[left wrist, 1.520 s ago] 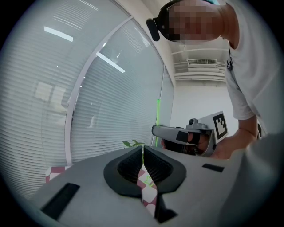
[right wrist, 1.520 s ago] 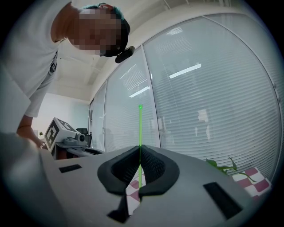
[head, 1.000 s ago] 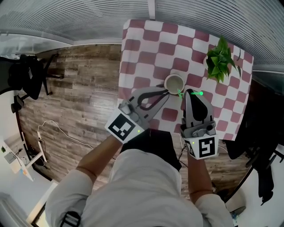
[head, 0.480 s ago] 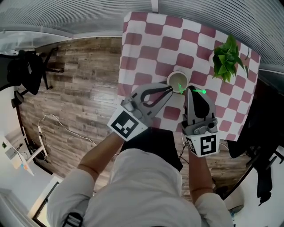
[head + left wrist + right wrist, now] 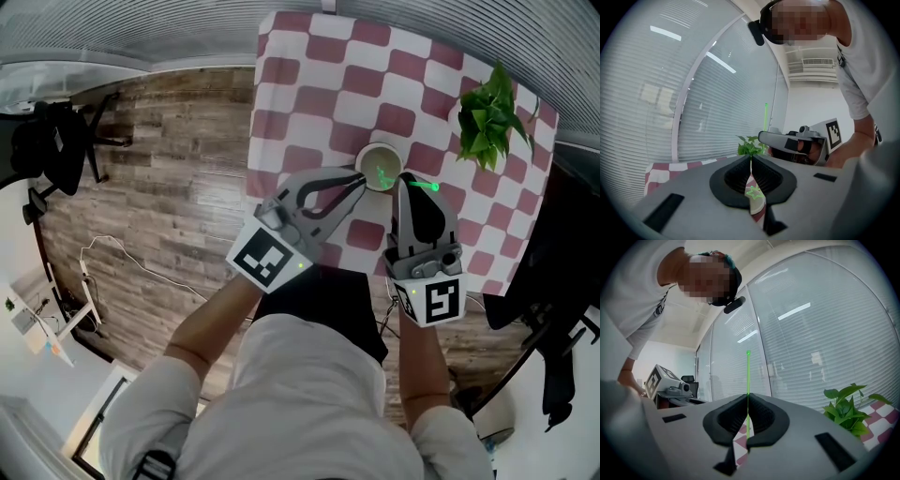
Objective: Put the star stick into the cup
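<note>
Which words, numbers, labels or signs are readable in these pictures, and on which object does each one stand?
No words, numbers or brand names are readable anywhere.
The left marker cube bears only a black-and-white square code, no letters.
The right marker cube bears the same kind of code.

The star stick (image 5: 748,380) is a thin, clear-green rod, standing upright and pinched along its lower part between the closed jaws of my right gripper (image 5: 406,186). Its small knobbed top rises well above the jaws. Its star (image 5: 753,192), a green outline, hangs at the low end, inside the mouth of the cup (image 5: 371,156).

The cup is round and pale cream, mouth up, not tilted. It is a little in from the near edge of the checked counter (image 5: 309,84), about midway along that edge. My left gripper (image 5: 360,178) is closed on the rim, on the side towards the counter's left edge. Whether its base rests on the counter I cannot tell.
</note>
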A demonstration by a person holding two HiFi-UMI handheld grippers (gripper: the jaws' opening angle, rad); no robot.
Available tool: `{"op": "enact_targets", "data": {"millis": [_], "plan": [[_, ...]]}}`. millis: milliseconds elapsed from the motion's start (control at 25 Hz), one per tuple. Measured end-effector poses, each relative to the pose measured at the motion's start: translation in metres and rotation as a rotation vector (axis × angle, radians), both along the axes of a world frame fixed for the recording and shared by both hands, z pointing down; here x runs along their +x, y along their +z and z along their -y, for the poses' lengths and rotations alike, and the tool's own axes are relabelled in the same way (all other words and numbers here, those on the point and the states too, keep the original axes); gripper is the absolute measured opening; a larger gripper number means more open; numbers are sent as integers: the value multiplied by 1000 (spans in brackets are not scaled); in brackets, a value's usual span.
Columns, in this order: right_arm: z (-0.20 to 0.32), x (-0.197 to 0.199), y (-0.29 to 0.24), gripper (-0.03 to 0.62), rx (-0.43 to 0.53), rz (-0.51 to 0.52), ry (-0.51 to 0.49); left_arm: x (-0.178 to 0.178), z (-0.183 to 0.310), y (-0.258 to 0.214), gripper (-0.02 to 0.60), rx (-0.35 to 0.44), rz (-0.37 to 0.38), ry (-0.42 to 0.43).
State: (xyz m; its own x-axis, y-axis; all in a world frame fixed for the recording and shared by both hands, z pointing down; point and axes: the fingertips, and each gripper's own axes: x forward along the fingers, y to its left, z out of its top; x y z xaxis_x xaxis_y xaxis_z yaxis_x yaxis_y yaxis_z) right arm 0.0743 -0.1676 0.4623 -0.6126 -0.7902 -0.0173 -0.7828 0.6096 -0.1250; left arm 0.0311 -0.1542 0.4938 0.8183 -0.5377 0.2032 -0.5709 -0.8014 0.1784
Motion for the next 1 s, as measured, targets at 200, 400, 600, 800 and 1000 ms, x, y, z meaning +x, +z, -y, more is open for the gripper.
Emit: {"op": "enact_targets", "data": {"millis": [200,400,600,800,1000], "plan": [[0,-1,11,32,-12,3,1,-2,0,9,40,-4,13,7],[-2,-3,20,32,-19,9,3,-5,-1,19,40,-2,32,20],[-4,-3,25,32,-18,17,-3,-6,-1,26,40,-11,35,14],[-5,-4,33,32,-11,20,-12,-4,-1,33,40,-22,35,19],[-6,-5,38,32,-8,27,-22,-5,-2,37,40,-25,35,20]]}}
